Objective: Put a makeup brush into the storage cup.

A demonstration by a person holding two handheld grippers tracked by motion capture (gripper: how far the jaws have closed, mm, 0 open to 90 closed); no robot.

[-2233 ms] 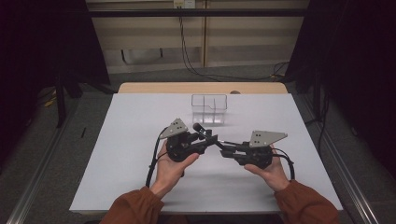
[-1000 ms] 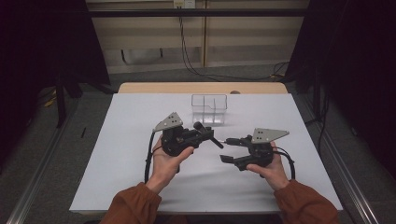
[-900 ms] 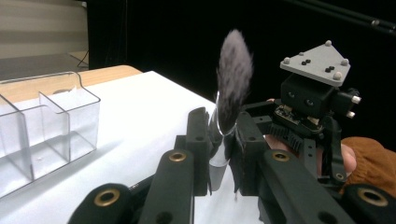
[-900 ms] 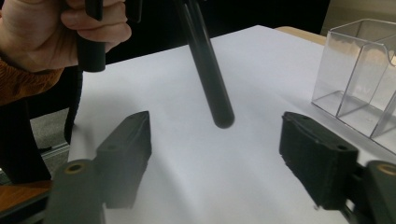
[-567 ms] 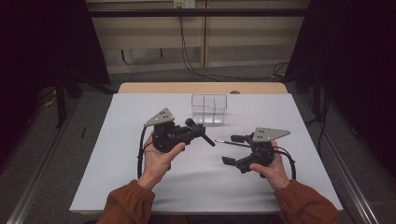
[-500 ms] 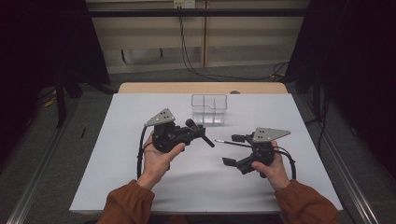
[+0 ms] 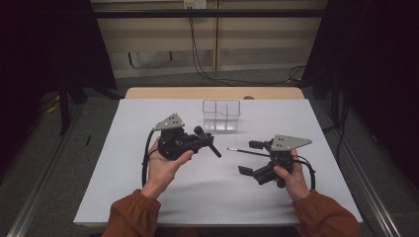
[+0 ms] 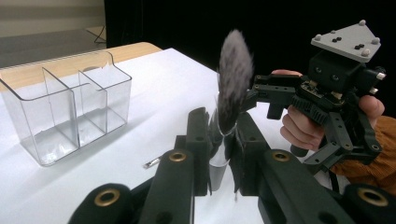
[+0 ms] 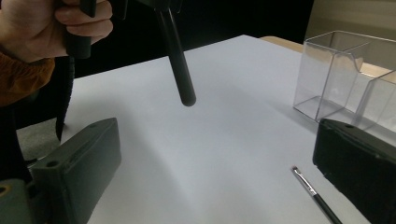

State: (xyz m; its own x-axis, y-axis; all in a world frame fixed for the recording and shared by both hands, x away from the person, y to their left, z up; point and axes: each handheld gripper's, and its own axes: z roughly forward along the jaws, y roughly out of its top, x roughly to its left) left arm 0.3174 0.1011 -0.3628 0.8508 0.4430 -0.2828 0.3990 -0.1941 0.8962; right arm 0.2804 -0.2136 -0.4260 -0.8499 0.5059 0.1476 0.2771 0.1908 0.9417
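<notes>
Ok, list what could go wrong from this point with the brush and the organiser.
1. The left gripper clamps the makeup brush only at its ferrule, with the long handle hanging free; it could swivel or slip.
2. The clear organiser looks light and has narrow compartments; a misaimed handle could knock its rim and push or tip it.
3. The thin brush lies loose on the table beside the open right gripper, which might nudge it.

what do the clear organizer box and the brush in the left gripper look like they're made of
Organizer box: probably clear hard plastic such as acrylic, glossy; the table shows through its walls and the edges catch light. Brush: soft grey bristles, fluffy and matte, natural or synthetic unclear; a shiny ferrule, likely metal; a smooth black handle, plastic or lacquered wood.
</notes>
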